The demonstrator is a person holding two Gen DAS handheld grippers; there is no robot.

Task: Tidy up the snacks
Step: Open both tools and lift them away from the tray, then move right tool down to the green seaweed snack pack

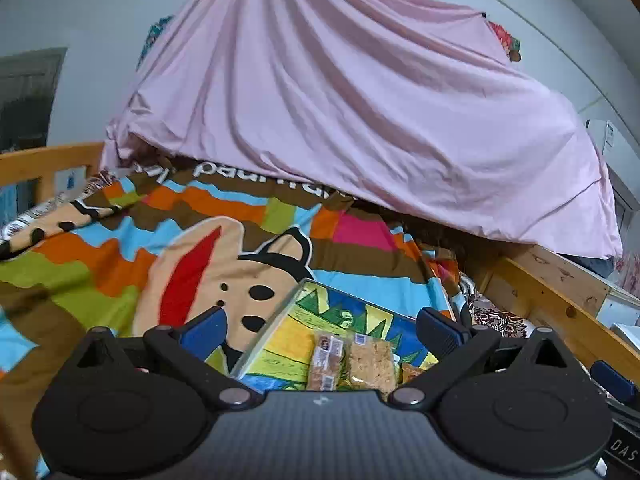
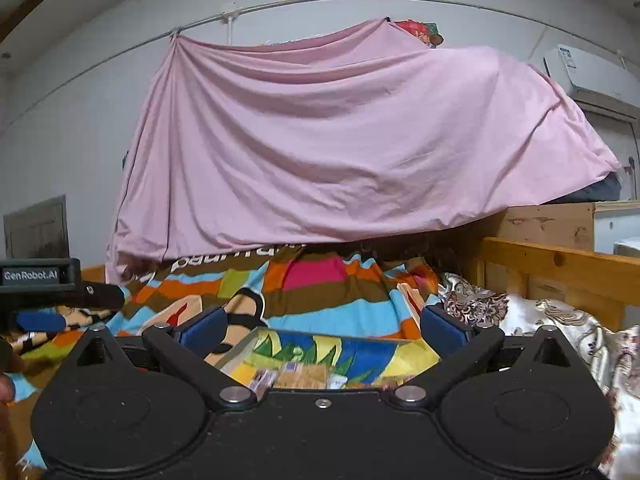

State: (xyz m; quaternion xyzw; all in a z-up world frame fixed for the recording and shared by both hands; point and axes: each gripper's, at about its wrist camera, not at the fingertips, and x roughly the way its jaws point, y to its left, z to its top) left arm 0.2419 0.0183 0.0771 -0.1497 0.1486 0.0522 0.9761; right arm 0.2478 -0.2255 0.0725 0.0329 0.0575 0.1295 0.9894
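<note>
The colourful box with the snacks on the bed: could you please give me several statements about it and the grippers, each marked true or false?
1. The left gripper is open and holds nothing. True.
2. Wrapped snack bars lie inside the colourful box. True.
3. The right gripper is clamped on a snack bar. False: its jaws stand wide apart, empty.
4. The box sits on a bare wooden table. False: it rests on a striped cartoon bedspread.
5. A green sheet hangs behind the bed. False: the sheet is pink.
</note>
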